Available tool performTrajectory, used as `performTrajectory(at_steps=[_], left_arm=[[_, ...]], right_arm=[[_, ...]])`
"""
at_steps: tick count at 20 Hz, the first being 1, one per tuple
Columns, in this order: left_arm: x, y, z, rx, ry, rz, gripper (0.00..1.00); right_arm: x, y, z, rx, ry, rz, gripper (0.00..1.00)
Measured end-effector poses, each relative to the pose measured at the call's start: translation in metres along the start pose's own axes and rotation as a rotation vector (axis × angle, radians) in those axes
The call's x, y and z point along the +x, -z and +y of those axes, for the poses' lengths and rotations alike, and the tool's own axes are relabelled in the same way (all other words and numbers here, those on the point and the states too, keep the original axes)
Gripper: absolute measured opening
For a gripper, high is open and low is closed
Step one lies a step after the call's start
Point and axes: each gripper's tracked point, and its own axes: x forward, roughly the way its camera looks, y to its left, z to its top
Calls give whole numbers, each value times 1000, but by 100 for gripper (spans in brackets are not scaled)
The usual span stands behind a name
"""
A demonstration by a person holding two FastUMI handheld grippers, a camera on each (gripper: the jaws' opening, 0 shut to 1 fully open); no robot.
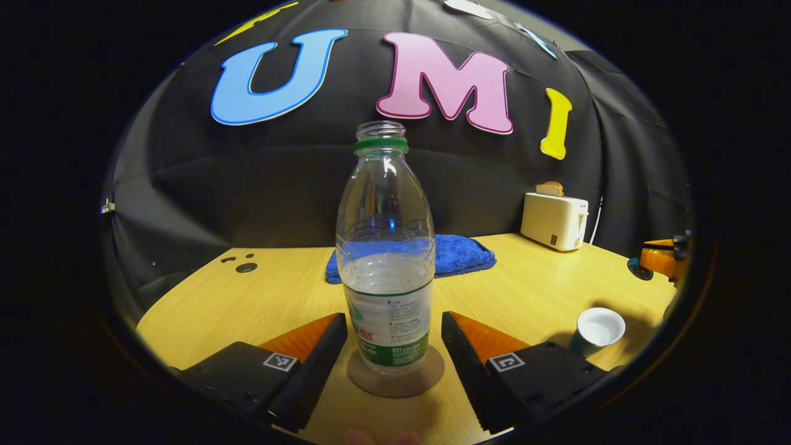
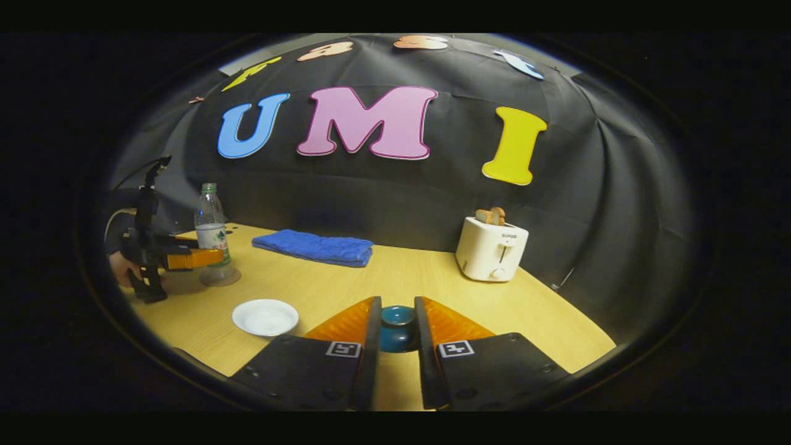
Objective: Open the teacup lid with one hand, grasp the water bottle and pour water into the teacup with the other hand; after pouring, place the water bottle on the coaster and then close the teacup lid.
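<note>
Blue towel (image 1: 457, 254), white toaster (image 2: 491, 249), teal lid (image 2: 397, 321).

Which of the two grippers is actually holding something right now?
The right gripper: its jaws are closed on the teal lid. The left gripper has its jaws open on either side of the water bottle, not touching it.

Bottle (image 1: 386, 259) upright on coaster (image 1: 396, 374), between left fingers (image 1: 309, 364). Towel (image 1: 460, 254) behind; toaster (image 1: 554, 220) far right on worktop (image 1: 531, 290). Teacup (image 1: 596, 330) right of bottle
</note>
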Motion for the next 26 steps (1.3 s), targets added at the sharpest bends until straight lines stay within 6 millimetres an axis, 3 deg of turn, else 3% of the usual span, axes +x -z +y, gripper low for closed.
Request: performTrajectory(at_steps=[6,10,12,14,16,21,25,26], left_arm=[[-18,9,4,-5,-26,26,96],[-29,15,9,-4,-63,51,96],[-33,16,12,3,-83,54,96],[-34,17,12,12,-90,56,96],[-36,18,11,18,-85,62,96],[-38,18,8,17,-76,58,95],[-41,18,11,10,-95,63,95],[-41,18,11,10,-95,62,95]], right_arm=[[2,1,73,45,-147,6,31],[7,12,107,64,-208,31,26],[9,16,115,67,-222,38,36],[11,20,121,72,-233,46,31],[13,26,125,73,-244,60,36],[17,30,129,69,-253,65,26],[18,32,133,73,-267,70,36],[17,33,135,68,-271,72,33]])
